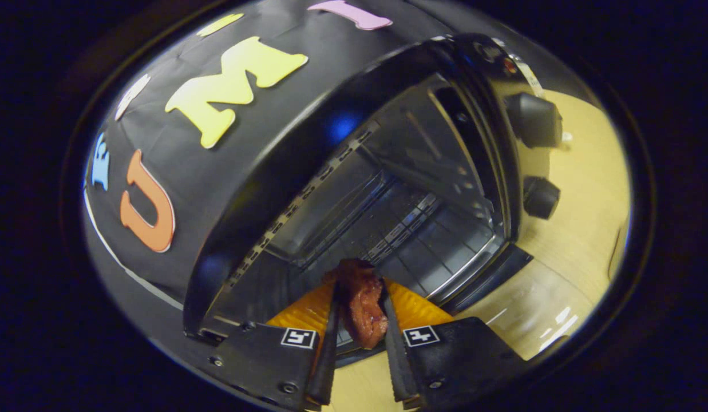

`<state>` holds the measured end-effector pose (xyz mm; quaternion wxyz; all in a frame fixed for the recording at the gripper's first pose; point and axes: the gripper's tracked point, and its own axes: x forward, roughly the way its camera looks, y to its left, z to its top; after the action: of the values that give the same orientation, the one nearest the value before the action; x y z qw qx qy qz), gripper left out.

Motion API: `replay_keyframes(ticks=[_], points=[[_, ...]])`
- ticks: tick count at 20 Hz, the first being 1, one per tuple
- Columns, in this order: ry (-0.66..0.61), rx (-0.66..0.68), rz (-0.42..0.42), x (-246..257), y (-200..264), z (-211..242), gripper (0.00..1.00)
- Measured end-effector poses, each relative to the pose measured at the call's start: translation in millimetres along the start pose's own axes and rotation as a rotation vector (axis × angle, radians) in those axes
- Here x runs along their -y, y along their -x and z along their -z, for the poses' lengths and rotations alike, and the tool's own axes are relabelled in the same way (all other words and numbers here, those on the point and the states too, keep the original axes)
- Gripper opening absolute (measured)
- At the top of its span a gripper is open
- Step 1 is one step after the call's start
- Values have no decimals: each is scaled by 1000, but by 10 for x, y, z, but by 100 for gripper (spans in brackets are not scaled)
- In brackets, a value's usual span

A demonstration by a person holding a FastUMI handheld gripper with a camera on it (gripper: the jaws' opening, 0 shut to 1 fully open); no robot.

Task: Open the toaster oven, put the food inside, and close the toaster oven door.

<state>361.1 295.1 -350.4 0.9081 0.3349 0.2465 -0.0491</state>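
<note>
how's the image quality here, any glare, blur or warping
Gripper view: strong fisheye warping bends the toaster oven into a curve and tilts the scene; glare streaks the wooden table; the oven cavity is dim with a blue reflection; the food, pinched in the gripper, looks reasonably sharp.

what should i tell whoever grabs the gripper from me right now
Gripper: shut on the food, a reddish-brown piece pinched between both fingers.
Toaster oven: open, its cavity and wire rack just ahead of the fingers; the two knobs sit on its control side, and it stands on the wooden table.
Done: door opened, food picked up and brought to the mouth of the oven.
Left: carry the food in onto the rack, release, back out, close the door.
</note>
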Motion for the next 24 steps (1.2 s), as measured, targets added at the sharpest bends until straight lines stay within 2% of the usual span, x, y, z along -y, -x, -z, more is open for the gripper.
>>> replay_keyframes(ticks=[2,3,5,11,17,22,24], points=[[139,5,40,17,7,-16,52],[203,15,52,-1,30,-41,70],[295,39,69,8,112,-97,91],[414,43,48,-17,449,-74,94],[535,8,8,53,1081,49,94],[654,-5,5,373,1700,60,94],[661,-21,16,573,1871,96,94]])
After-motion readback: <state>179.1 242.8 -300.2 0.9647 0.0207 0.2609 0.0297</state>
